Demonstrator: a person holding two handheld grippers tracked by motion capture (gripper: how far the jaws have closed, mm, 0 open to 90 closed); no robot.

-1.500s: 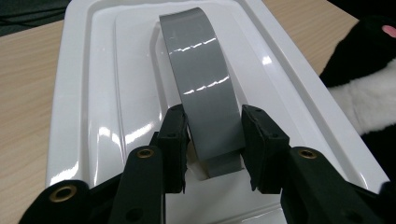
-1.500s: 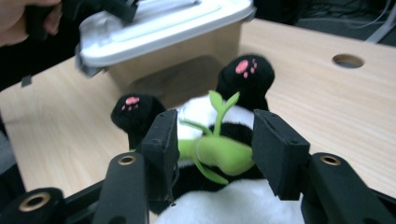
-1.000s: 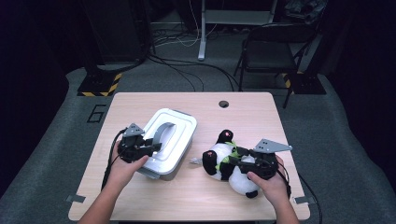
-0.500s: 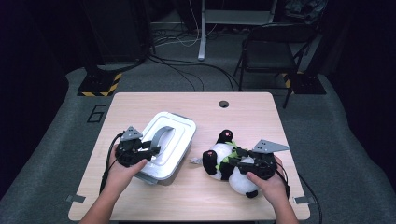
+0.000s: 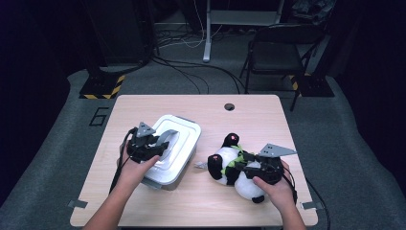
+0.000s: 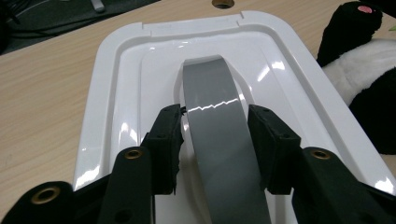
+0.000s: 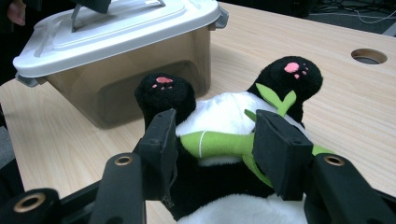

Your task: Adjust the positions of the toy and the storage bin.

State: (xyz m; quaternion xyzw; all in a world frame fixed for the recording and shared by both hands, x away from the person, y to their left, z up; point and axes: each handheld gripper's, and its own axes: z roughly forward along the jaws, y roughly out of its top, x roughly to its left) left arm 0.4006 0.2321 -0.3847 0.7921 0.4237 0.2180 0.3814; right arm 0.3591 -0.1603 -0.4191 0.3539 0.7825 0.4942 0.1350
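Observation:
A box with a white lid (image 5: 184, 132) and smoky clear walls (image 7: 121, 70) stands on the left half of the table. A grey handle (image 6: 210, 93) lies along its lid. My left gripper (image 6: 215, 135) straddles that handle; its jaws have just been opening and now stand a little clear of the handle on both sides. From above, the left gripper (image 5: 160, 148) sits over the lid's near end. A black-and-white panda plush (image 5: 225, 158) with a green bamboo sprig lies on its back at the right. My right gripper (image 7: 215, 140) is shut on its belly (image 7: 219, 112).
The wooden table (image 5: 268, 120) has a round cable hole (image 5: 229, 106) near its far edge. Beyond it stand a black folding chair (image 5: 277, 52) and a white stand, with cables on the floor. The panda's foot lies close to the box's right side.
The box has turned slightly, its near end swinging left with my left hand. The left jaws have parted from the handle. The right gripper and the panda have stayed put.

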